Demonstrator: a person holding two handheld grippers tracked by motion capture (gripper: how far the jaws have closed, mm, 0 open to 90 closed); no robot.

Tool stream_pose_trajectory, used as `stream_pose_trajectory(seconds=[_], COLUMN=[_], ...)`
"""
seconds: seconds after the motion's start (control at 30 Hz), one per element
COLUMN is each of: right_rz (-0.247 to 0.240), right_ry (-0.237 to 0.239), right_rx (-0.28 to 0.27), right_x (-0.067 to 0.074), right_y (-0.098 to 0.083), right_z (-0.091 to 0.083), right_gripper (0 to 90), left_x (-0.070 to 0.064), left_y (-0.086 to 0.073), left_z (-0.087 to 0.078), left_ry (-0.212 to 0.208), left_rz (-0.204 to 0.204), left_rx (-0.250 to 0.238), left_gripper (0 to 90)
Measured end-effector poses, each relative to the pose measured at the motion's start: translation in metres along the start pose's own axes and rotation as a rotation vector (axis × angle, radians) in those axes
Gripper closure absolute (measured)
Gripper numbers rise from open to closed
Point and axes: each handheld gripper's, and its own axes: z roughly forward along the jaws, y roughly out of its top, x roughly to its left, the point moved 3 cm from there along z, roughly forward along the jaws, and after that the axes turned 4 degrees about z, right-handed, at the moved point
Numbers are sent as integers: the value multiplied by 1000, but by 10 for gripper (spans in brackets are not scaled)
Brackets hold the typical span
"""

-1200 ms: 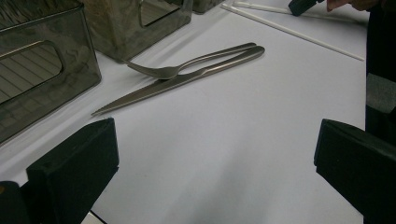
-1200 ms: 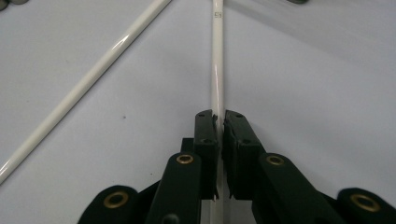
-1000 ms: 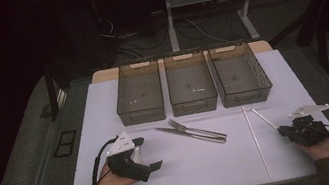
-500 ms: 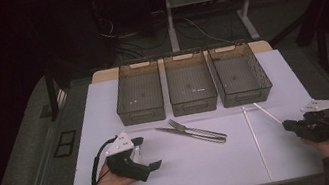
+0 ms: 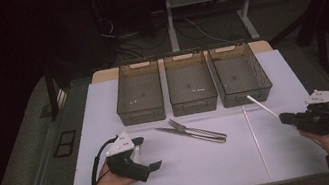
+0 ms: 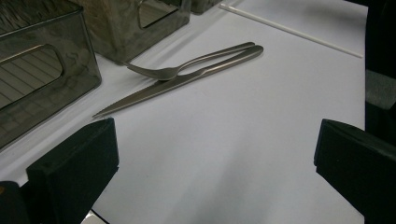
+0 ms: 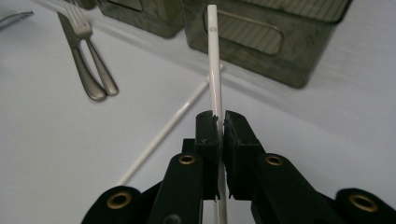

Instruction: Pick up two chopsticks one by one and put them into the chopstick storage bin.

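My right gripper [image 5: 285, 117] [image 7: 221, 122] is at the right edge of the white mat, shut on a thin white stick [image 5: 262, 105] [image 7: 214, 56]. The stick is lifted off the table and points toward the right-hand bin [image 5: 240, 72]. A second white stick [image 5: 256, 143] [image 7: 163, 135] lies flat on the mat beside it. A steel fork [image 5: 194, 130] [image 6: 187, 67] and knife [image 5: 179, 133] [image 6: 154, 91] lie crossed in the middle. My left gripper [image 5: 146, 152] [image 6: 215, 172] rests at the front left, open, nothing between its jaws.
Three dark see-through bins [image 5: 138, 92] [image 5: 190, 83] stand side by side at the back of the white mat [image 5: 215, 165]. In the left gripper view the nearest bin [image 6: 37, 79] is close on the left. Dark floor and desk legs lie beyond the table.
My right gripper has risen and drawn slightly right with the white stick, lifting it off the mat. The left gripper, fork and knife have not moved.
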Motion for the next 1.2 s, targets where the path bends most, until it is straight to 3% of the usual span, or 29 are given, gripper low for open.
stream_pose_trajectory(seconds=[0.27,0.6,0.9,1.2], right_rz=[-36,-85,-92,-119], right_ry=[50,72,100,133], right_rx=[-25,-36,-37,-21], right_x=[14,36,45,69], right_y=[31,67,90,116], right_z=[15,40,55,83], right_gripper=[846,846,846,846], left_x=[0,1,1,0], left_y=[0,0,1,3], left_z=[-2,-3,-2,-1], left_ry=[4,6,4,-1], left_rz=[-7,-18,-23,-16], left_rx=[-16,-26,-35,-39], left_gripper=[0,0,0,0])
